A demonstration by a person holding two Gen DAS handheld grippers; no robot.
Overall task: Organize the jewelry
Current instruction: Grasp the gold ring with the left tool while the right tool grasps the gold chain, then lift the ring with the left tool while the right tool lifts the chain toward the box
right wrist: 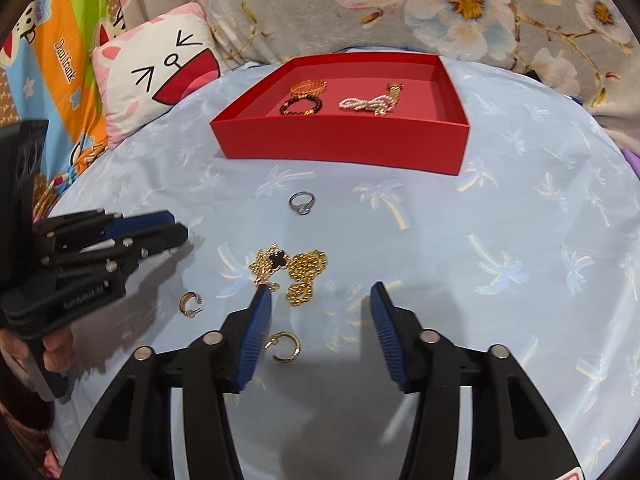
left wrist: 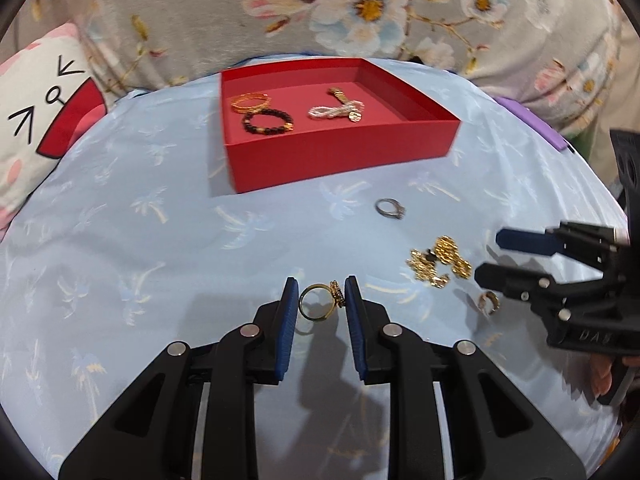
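A red tray [left wrist: 340, 152] [right wrist: 340, 140] on the blue cloth holds gold bangles [left wrist: 249, 102], a black bead bracelet [left wrist: 267, 121] and a pearl piece [left wrist: 336, 110]. My left gripper [left wrist: 322, 300] is shut on a gold ring [left wrist: 318, 305], held between its blue pads just above the cloth. In the right wrist view it [right wrist: 176, 226] appears at the left. My right gripper [right wrist: 320, 300] is open and empty above a gold chain with a black clover [right wrist: 290, 270] [left wrist: 438, 260] and a gold hoop earring [right wrist: 286, 346]. A silver ring [left wrist: 390, 208] [right wrist: 302, 203] lies in front of the tray.
Another hoop earring [right wrist: 191, 305] [left wrist: 489, 302] lies on the cloth between the grippers. A cat-face pillow [right wrist: 156, 76] [left wrist: 36, 120] and a floral blanket [left wrist: 360, 8] border the far side. A purple object [left wrist: 532, 120] sits at the right edge.
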